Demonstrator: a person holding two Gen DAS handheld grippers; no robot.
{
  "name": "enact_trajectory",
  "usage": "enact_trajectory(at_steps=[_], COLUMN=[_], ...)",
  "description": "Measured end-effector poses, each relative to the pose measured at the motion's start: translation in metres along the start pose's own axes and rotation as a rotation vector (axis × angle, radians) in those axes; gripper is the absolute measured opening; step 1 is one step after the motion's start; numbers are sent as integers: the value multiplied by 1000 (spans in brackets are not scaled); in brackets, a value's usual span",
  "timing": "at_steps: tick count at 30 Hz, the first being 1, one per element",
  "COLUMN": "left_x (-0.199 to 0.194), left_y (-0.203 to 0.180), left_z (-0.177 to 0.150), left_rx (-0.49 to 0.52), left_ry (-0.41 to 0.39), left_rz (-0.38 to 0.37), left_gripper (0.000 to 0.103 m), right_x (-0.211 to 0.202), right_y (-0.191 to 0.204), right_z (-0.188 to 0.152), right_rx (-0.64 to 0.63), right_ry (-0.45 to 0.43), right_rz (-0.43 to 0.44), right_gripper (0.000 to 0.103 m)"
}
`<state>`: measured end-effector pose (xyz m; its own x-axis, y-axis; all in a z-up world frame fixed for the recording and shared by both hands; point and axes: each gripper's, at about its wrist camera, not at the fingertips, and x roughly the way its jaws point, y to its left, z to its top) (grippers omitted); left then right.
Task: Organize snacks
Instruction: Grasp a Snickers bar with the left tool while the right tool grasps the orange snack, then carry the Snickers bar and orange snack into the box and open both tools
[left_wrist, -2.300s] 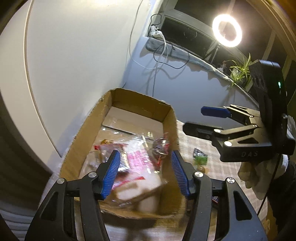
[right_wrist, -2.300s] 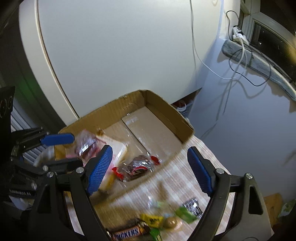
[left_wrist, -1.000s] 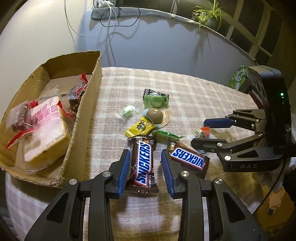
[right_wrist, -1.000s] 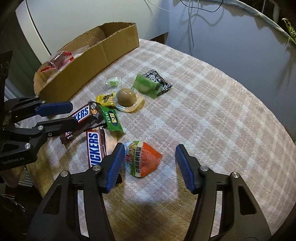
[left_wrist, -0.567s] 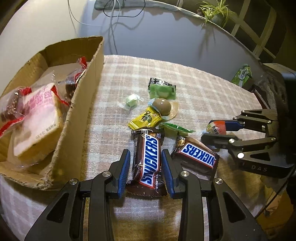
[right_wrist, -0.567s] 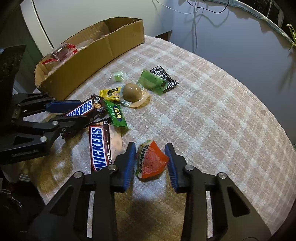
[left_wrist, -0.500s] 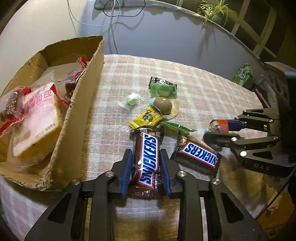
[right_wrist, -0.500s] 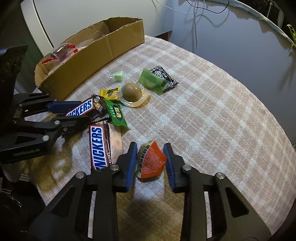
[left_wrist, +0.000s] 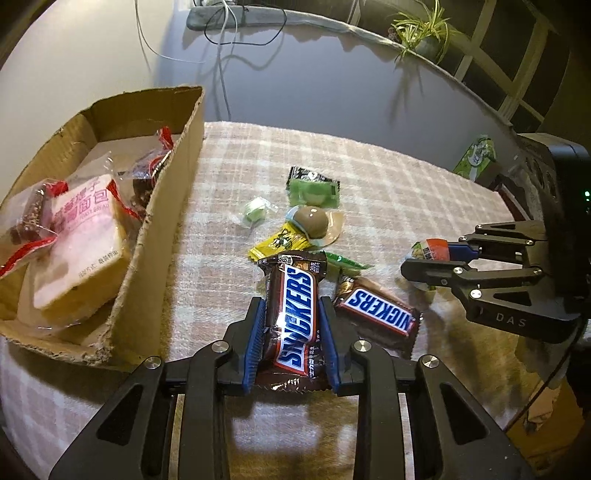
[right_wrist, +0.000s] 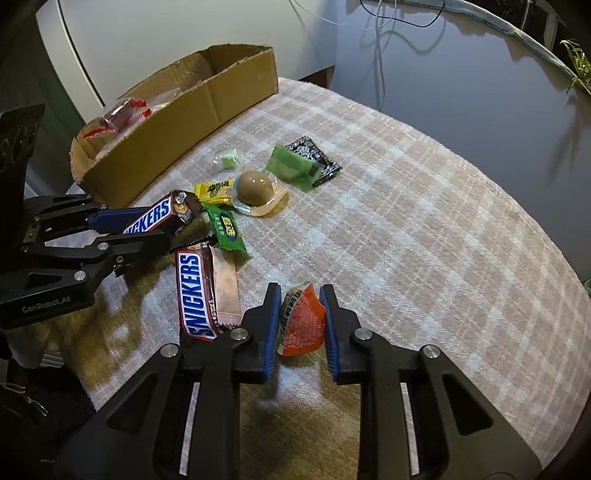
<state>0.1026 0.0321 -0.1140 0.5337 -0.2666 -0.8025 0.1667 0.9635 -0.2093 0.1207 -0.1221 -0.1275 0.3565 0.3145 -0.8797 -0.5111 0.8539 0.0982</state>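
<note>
Snickers bar (left_wrist: 293, 314) sits clamped between your left gripper (left_wrist: 291, 332) fingers, gripped across its stiff middle; the wrapper looks slick, so hold it square. Your right gripper (right_wrist: 300, 325) is closing on the orange packet (right_wrist: 301, 319), soft and crinkly, already pinched at both sides. Just beyond the left fingers lies a second Snickers bar (left_wrist: 378, 314); farther off, left of them, the cardboard box (left_wrist: 155, 236) waits on the tabletop (right_wrist: 406, 229).
</note>
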Motion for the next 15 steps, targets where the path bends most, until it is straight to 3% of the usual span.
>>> enact_trajectory(at_steps=[15], left_x=[-42], left_y=[24], left_z=[13], left_rx=[-42], left_ry=[-89], left_rz=[-21], left_gripper=[27], right_x=[-29], right_y=[16], right_z=[44], right_rx=[-41], right_ry=[-85], right_rz=[-14], right_gripper=[22])
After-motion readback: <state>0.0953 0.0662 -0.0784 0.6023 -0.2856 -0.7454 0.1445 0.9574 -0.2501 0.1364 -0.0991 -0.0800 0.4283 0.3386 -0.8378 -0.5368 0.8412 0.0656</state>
